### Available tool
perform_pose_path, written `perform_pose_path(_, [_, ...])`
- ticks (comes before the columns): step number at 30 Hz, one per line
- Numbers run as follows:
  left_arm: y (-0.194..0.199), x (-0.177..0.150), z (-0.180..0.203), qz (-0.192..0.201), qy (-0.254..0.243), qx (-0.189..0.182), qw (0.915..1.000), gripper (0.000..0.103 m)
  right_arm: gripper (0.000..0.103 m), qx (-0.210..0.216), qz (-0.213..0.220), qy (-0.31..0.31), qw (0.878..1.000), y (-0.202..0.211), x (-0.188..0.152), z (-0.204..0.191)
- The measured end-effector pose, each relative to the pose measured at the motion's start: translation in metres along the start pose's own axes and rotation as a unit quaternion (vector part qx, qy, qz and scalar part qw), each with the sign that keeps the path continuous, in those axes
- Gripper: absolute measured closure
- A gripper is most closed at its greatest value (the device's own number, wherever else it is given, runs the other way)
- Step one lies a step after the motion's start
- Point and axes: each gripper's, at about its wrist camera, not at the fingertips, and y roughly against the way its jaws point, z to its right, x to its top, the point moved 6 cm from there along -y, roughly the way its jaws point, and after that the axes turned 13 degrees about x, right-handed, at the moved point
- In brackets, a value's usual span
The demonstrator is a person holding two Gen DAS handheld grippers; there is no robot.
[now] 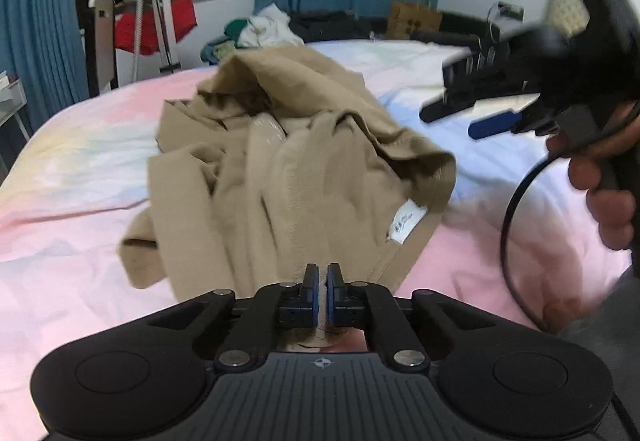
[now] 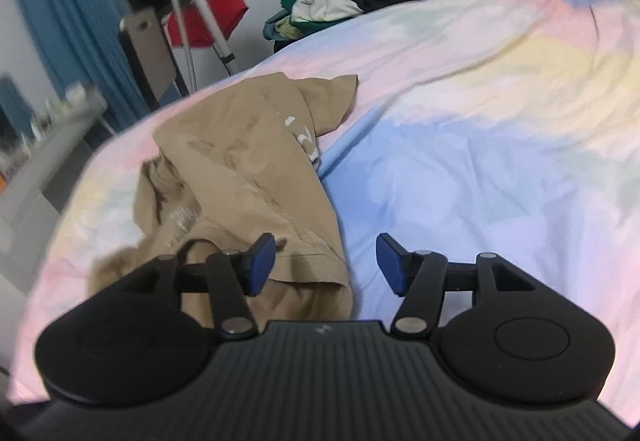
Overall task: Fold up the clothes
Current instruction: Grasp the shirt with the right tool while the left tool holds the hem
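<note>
The left claw [image 1: 321, 275] is clamped on the near hem of the tan shirt [image 1: 288, 161], likely to anchor it for spreading. The right claw [image 2: 326, 263] hangs open over the shirt's right edge, holding nothing. The shirt lies crumpled on the pastel bed [image 2: 480, 161].

Tan garment [image 1: 288, 161] heaped mid-bed, blocking 12 o'clock ahead of left gripper [image 1: 321, 275], whose pinched jaws hold its near hem. Bare pastel sheet [image 2: 500, 161] free from 12 to 3 o'clock before right gripper [image 2: 326, 261], jaws spread. Clothes pile [image 1: 260, 31] crowds far edge, 11 o'clock. Right gripper's cable [image 1: 510, 225] hangs at 3 o'clock.
</note>
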Motion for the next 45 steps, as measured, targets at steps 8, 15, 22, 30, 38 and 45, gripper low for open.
perform_pose_path(8, [0.07,0.016,-0.016,0.092,0.003,-0.05,0.9945,0.101,0.045,0.033,-0.063,0.121,0.99,-0.014,-0.02,-0.038])
perform_pose_path(15, [0.069,0.008,-0.013,0.07,-0.014,-0.057,0.9958,0.101,0.046,-0.049,-0.091,0.193,0.976,-0.047,-0.031,-0.037])
perform_pose_path(22, [0.062,0.0,-0.011,0.056,-0.028,-0.05,0.9968,0.101,0.084,-0.049,-0.047,0.141,0.988,-0.047,-0.017,-0.027])
perform_pose_path(30, [0.056,-0.003,-0.009,0.048,-0.024,-0.056,0.997,0.101,0.091,-0.011,0.073,0.058,0.996,0.023,0.008,-0.02])
perform_pose_path(38, [0.04,-0.014,-0.003,0.006,-0.044,-0.05,0.9977,0.1,0.091,-0.004,0.021,0.08,0.997,0.033,-0.003,-0.016])
perform_pose_path(45, [0.024,-0.022,0.001,-0.033,-0.066,-0.045,0.9963,0.099,0.092,0.028,0.083,0.014,0.996,0.05,0.006,-0.004])
